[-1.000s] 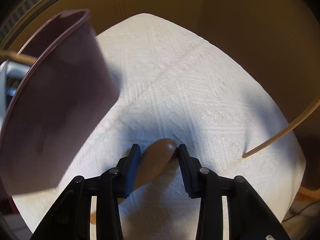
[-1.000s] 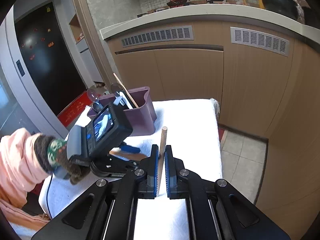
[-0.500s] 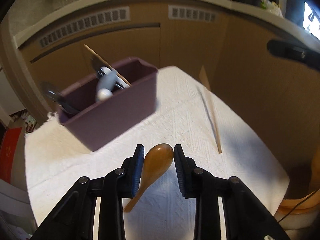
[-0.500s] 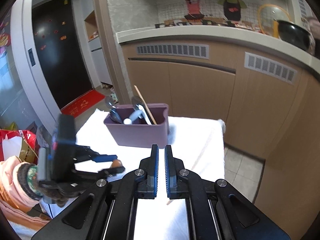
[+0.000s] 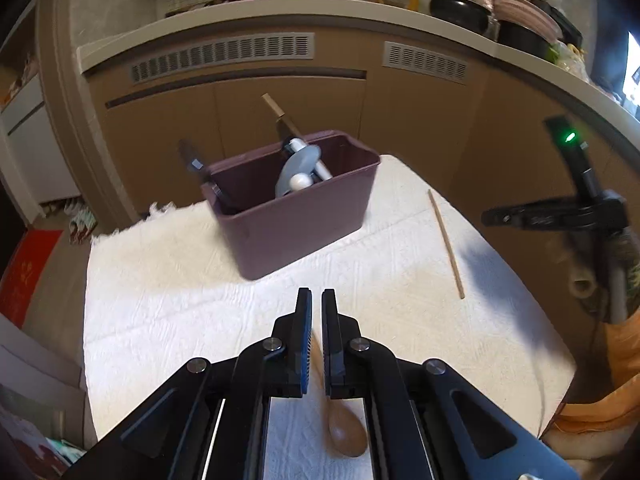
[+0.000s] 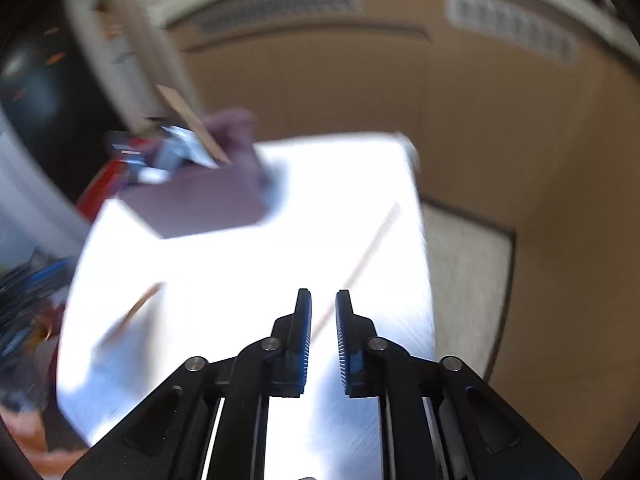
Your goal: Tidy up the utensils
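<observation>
The wooden spoon sits at the near edge of the tabletop, bowl toward us. Its handle runs up into the narrow slot of the left gripper, whose jaws are pressed together. Whether they pinch the handle or it lies on the cloth beneath, we cannot tell. The loose chopstick lies flat near the right edge, well apart from the purple bin, which stands toward the far edge with several utensils leaning inside.

The right gripper has just been opening its jaws. They stand slightly spread with nothing between them, and the chopstick lies on the cloth beyond.

We judge the chopstick is next. We would widen the jaws, straddle it across its length near the middle, and press down lightly, since so thin a stick on soft cloth may roll or tip.

A white towel covers the tabletop. Beyond it are tan cabinets with vents, a counter carrying pots, and tiled floor.
</observation>
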Action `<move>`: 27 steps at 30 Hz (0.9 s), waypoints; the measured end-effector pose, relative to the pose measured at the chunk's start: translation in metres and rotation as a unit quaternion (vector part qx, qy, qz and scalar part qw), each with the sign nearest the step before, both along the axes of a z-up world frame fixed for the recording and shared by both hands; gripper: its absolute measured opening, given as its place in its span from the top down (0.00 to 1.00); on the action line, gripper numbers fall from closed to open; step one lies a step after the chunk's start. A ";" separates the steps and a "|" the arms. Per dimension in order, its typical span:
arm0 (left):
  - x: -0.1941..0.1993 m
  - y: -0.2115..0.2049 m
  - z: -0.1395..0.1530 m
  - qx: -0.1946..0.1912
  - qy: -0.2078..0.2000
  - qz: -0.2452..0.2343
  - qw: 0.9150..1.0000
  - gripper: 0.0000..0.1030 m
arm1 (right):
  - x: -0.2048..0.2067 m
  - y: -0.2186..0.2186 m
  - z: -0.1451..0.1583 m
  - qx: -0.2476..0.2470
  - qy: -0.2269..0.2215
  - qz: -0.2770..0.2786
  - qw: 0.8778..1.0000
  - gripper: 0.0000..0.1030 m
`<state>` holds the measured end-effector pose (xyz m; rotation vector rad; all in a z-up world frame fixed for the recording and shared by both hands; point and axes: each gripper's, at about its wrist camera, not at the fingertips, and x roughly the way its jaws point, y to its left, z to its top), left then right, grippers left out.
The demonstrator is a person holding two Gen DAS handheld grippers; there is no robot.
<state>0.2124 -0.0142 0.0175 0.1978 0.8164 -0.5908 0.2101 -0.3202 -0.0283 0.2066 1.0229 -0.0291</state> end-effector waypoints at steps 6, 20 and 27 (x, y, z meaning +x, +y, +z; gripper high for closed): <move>0.000 0.038 -0.020 -0.003 0.034 0.041 0.999 0.78 | 0.039 -0.008 -0.054 0.017 0.031 -0.068 0.997 0.85; -0.005 -0.013 -0.080 0.003 0.185 0.017 0.983 0.47 | 0.053 0.015 -0.070 -0.036 0.031 -0.035 0.998 0.94; 0.037 -0.045 -0.104 0.046 0.187 0.053 0.980 0.66 | 0.015 0.030 -0.040 -0.021 -0.008 0.009 1.000 0.94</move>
